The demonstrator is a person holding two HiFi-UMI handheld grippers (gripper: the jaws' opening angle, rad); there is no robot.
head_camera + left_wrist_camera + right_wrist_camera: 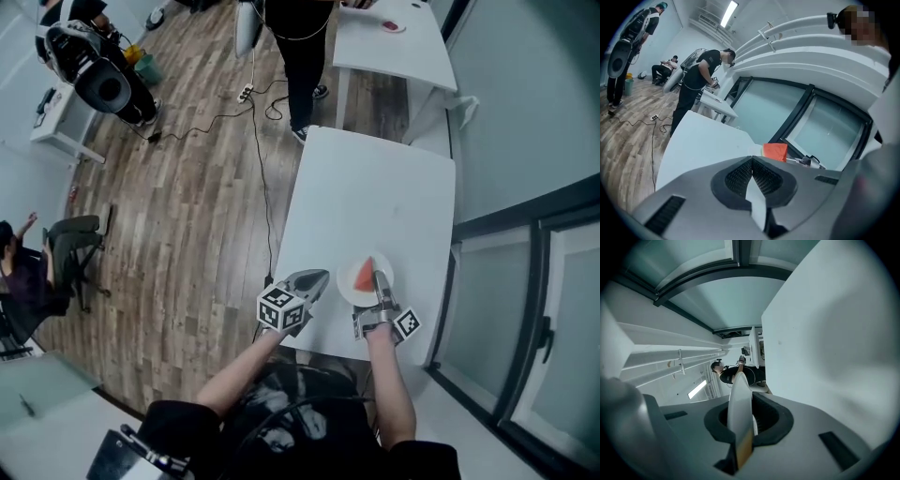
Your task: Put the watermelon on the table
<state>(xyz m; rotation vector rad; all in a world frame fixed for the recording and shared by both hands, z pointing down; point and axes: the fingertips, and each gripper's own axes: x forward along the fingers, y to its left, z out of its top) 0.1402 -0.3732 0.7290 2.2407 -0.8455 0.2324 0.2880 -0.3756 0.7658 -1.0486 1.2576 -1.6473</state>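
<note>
Where the right hand-held gripper (379,277) clamps the plate (348,292), watermelon (362,277) seems half-hidden.

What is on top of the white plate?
A red watermelon slice sits on the plate. The right hand-held gripper clamps its near rim, covering that part.

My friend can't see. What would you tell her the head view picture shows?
The right gripper pinches the rim of a round white plate carrying a red watermelon wedge, at the near end of a white rectangular table. The left gripper, shut and empty, is left of the plate.
</note>
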